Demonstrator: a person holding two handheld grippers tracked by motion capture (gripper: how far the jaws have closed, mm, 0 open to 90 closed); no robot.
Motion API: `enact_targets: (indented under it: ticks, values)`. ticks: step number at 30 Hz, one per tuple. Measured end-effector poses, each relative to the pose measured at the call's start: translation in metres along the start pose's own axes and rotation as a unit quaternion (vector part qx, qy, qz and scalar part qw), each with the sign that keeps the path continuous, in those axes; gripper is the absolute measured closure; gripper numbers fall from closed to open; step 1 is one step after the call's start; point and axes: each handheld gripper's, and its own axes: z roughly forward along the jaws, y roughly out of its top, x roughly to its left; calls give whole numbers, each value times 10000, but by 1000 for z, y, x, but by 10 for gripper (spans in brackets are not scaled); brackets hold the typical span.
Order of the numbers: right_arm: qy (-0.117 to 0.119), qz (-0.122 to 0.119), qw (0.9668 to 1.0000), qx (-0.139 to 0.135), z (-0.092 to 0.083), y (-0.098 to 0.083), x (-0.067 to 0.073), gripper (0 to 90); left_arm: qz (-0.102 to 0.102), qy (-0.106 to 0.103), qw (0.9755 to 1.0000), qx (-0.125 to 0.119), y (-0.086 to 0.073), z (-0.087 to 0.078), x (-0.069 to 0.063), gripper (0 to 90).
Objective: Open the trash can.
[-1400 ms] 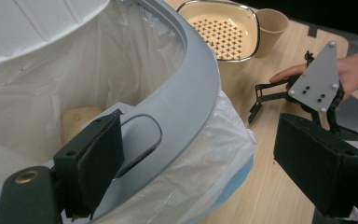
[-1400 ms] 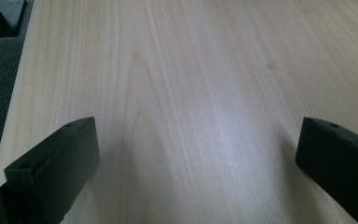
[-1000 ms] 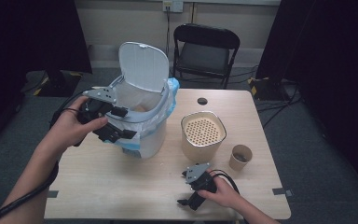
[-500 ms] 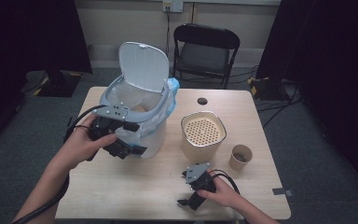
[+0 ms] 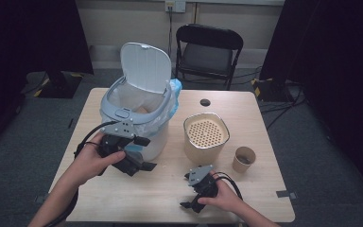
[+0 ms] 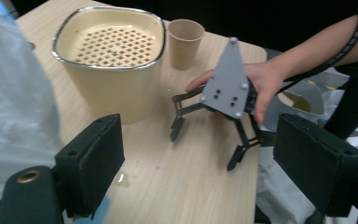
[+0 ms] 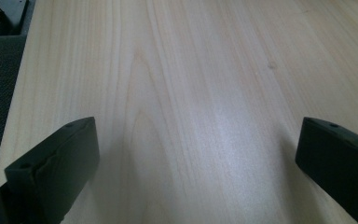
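The tabletop lies under both your tools. The largest thing on it is the bin. It stands just beside your left tool, on that tool's far side in the high view, and its lid is swung up and open. A white liner fills the bin, and a blue bag bunches at the rim on the side away from the tool. Something pale brown lies inside, too small to make out.

The beige pot with the perforated insert sits ahead of your left tool and a little to the left of its jaws in the left gripper view, near but apart. The cup stands upright just past the pot, farther from the tool.

Your left tool is released. Its jaws stand wide apart with nothing between them, low over the wood, pointing across at your right hand.

Your right tool is released too. Its jaws are spread over bare tabletop and hold nothing. It sits by the near edge, well apart from the bin, and the pot is the closest thing beyond it.
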Motion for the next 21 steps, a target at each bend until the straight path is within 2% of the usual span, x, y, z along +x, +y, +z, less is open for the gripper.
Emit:
enact_targets:
  ticks: [5,11,14,15,16,17,18,21]
  values:
    - [4,-6,10000,-4,0,0,0,0,2,-91,10000,-38,-5,6,-3,157]
    - [39,13,10000,-16,-1,-1,-1,0,-55,-217,9997,-91,-21,23,-7,157]
    - [43,29,10000,-33,-3,-2,-3,3,-76,-282,9996,38,-35,38,-8,157]
    - [43,29,10000,-33,-3,-2,-3,3,-76,-282,9996,38,-35,38,-8,157]
    - [40,42,10000,-37,-5,-3,-3,40,-93,-279,9995,105,-41,44,-7,157]
    - [40,42,10000,-37,-5,-3,-3,40,-93,-279,9995,105,-41,44,-7,157]
    - [25,86,9999,-86,-8,-4,-6,138,-65,-256,9995,155,-45,50,-6,157]
    - [44,187,9998,-113,-12,-5,-8,141,-63,-272,9995,120,-50,55,-5,157]
